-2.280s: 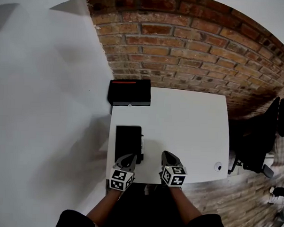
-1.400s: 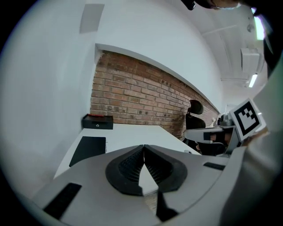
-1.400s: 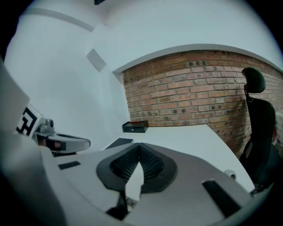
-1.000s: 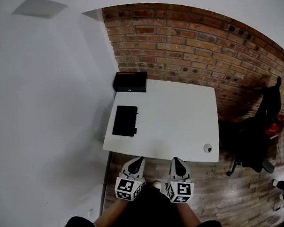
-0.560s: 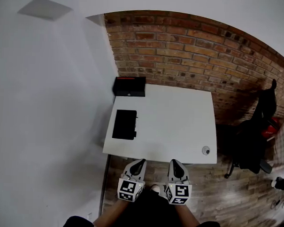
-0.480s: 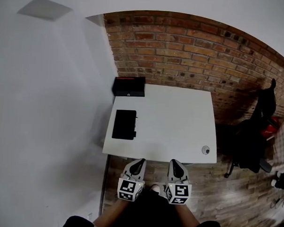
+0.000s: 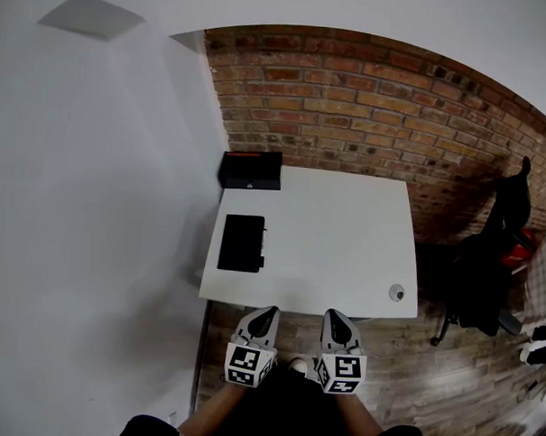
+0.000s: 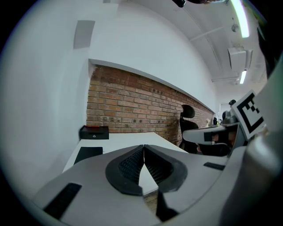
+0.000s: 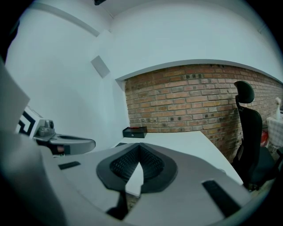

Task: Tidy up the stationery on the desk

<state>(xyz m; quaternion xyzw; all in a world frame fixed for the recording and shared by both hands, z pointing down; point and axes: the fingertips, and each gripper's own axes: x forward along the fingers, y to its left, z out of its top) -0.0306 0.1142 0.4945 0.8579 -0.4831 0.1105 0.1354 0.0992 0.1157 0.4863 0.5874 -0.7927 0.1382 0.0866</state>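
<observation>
A flat black case point(image 7: 241, 243) lies on the left side of the white desk point(image 7: 335, 233). At the desk's far left corner stands a black box with a red stripe point(image 7: 251, 170). My left gripper point(image 7: 266, 312) and right gripper point(image 7: 329, 314) hang side by side just short of the desk's near edge, above the wooden floor. Both are shut with nothing between the pads. The left gripper view shows its shut gripper point(image 8: 144, 152) aimed over the desk point(image 8: 132, 139) at the case point(image 8: 88, 153) and the box point(image 8: 94, 132). From the right gripper point(image 9: 139, 152) the box point(image 9: 135, 131) stands far off.
A small round object point(image 7: 396, 292) sits near the desk's front right corner. A black office chair point(image 7: 492, 267) stands to the right of the desk, before the brick wall point(image 7: 368, 99). A white wall point(image 7: 93, 205) runs along the desk's left side.
Earlier, both grippers were over the desk's near edge beside the black case; they have since drawn back off the desk. In the last second hardly anything has moved.
</observation>
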